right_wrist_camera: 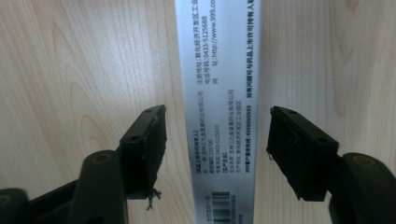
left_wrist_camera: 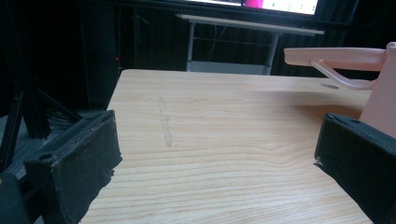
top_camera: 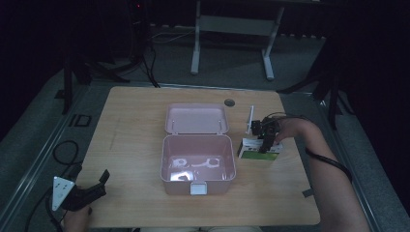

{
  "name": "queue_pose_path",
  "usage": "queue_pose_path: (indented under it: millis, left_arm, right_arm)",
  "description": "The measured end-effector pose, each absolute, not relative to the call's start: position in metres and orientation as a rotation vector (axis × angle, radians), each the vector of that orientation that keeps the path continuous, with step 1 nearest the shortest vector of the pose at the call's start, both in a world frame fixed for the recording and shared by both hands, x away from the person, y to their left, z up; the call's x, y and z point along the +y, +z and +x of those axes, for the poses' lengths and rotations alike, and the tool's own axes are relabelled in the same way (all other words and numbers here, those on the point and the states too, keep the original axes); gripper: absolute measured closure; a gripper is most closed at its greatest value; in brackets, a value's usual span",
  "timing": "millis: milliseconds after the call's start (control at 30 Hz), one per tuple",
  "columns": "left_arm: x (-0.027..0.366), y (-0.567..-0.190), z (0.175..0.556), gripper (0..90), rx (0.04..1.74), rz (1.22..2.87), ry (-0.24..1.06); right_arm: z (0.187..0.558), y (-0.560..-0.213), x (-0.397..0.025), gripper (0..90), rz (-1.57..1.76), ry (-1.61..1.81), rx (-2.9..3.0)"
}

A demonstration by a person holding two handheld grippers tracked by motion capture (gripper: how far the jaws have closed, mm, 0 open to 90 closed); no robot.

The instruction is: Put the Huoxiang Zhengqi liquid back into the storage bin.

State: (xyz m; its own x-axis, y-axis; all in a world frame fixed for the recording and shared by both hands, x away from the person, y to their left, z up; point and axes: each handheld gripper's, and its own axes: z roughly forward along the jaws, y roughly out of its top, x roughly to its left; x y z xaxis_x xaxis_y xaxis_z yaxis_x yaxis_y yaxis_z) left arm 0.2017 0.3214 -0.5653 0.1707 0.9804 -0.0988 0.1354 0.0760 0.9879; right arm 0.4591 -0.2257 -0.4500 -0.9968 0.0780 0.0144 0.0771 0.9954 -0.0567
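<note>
Right claw (right_wrist_camera: 212, 144) spread astride box (right_wrist_camera: 219, 93) printed www.999.com, left claw (left_wrist_camera: 210, 154) released

Pink case (top_camera: 197, 163) open mid-table; small upright white card (top_camera: 250, 120) right of lid.

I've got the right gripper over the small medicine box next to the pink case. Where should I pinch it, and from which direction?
Grip the medicine box across its two long sides, coming straight down from above. It stands on edge with its narrow printed side up, and the open right gripper already straddles that side. It probably fits the gap without turning.
</note>
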Motion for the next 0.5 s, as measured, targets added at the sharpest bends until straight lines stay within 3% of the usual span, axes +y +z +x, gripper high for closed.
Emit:
queue_pose_path:
  millis: [267,367,500]
  left_arm:
    - [0.321,-0.565,0.202,0.2,1.207,1.316,0.949]
    - [0.321,-0.565,0.202,0.2,1.209,1.318,0.948]
    - [0.321,-0.565,0.202,0.2,1.208,1.317,0.948]
  right_arm:
    - [0.46,-0.46,-0.227,46.3,-0.118,0.1,-3.113]
    - [0.461,-0.464,-0.226,55.5,-0.124,0.111,-3.108]
    - [0.461,-0.467,-0.226,59.2,-0.124,0.118,-3.109]
